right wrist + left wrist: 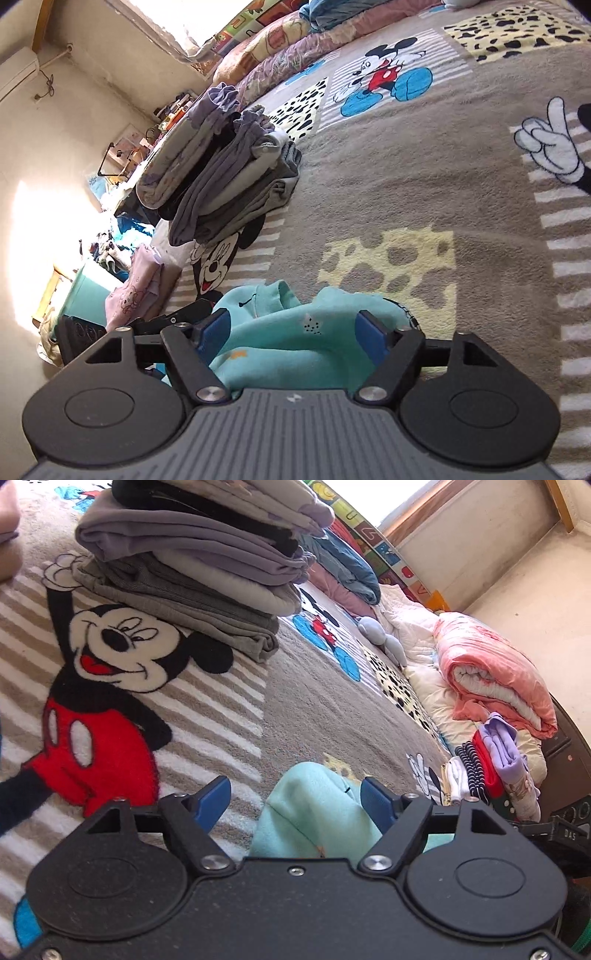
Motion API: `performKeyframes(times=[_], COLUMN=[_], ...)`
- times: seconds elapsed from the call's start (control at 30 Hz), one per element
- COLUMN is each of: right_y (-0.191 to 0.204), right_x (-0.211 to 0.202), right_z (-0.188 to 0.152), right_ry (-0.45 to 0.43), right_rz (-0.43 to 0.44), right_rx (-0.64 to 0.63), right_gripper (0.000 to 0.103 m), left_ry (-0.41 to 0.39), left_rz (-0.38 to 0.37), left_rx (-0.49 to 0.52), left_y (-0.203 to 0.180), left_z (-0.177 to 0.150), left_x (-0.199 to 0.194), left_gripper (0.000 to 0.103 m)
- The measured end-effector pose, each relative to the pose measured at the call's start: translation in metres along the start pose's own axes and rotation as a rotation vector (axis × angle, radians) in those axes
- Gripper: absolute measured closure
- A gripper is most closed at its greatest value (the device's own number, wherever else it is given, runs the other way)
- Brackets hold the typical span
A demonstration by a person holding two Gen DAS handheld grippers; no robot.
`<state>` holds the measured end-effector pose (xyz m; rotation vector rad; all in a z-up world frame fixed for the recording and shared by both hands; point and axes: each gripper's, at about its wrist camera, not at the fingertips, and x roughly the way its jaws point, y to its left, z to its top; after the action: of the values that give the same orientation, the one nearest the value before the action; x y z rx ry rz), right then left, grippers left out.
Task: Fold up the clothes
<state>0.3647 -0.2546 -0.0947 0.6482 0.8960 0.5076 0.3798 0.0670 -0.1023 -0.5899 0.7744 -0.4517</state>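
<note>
Closing now, I risk the left tongs (295,805) pinching only a loose fold of the top (310,812), so it sags or slips free; they stand spread, the teal cloth bunched between the blue pads and touching the right-hand one. My right tongs (293,332) are spread too, the top (295,343) heaped between them. It lies on the blanket (317,701), near me, well short of the stack (192,565).

Both grippers, left gripper (295,801) and right gripper (293,330), fill the lower frame: matte black bodies, round hubs, silver screws, blue fingers (214,799); the right's base is ribbed grey.
</note>
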Motion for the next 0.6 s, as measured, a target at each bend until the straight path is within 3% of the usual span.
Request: performKeyframes(times=[0.03,0.07,0.13,0.17,0.2,0.3,0.6], right_y=[-0.002,-0.001,0.004,0.008,0.011,0.021,0.05], right_x=[0.002,0.003,0.002,0.0,-0.003,-0.014,-0.073], right_z=[-0.001,-0.004,-0.01,-0.013,-0.017,-0.028,-0.074], right_ry=[0.007,0.01,0.007,0.0,-0.01,-0.04,-0.151], right_rz=[0.018,0.042,0.075,0.08,0.084,0.094,0.11], right_rx=[0.009,0.008,-0.012,-0.031,-0.05,-0.101,-0.253], right_gripper=[0.053,0.058,0.075,0.076,0.081,0.087,0.092], left_ry=[0.008,0.02,0.042,0.047,0.044,0.026,-0.023], left_rz=[-0.011,-0.021,-0.042,-0.047,-0.044,-0.053,-0.082], left_rx=[0.002,0.006,0.014,0.028,0.052,0.121,0.248], left_y=[0.0,-0.001,-0.001,-0.002,-0.005,-0.015,-0.046], left_z=[-0.001,-0.002,-0.006,-0.009,-0.01,-0.016,-0.046], left_x=[0.004,0.007,0.012,0.013,0.012,0.003,-0.041], left_gripper=[0.027,0.028,0.041,0.05,0.066,0.082,0.084])
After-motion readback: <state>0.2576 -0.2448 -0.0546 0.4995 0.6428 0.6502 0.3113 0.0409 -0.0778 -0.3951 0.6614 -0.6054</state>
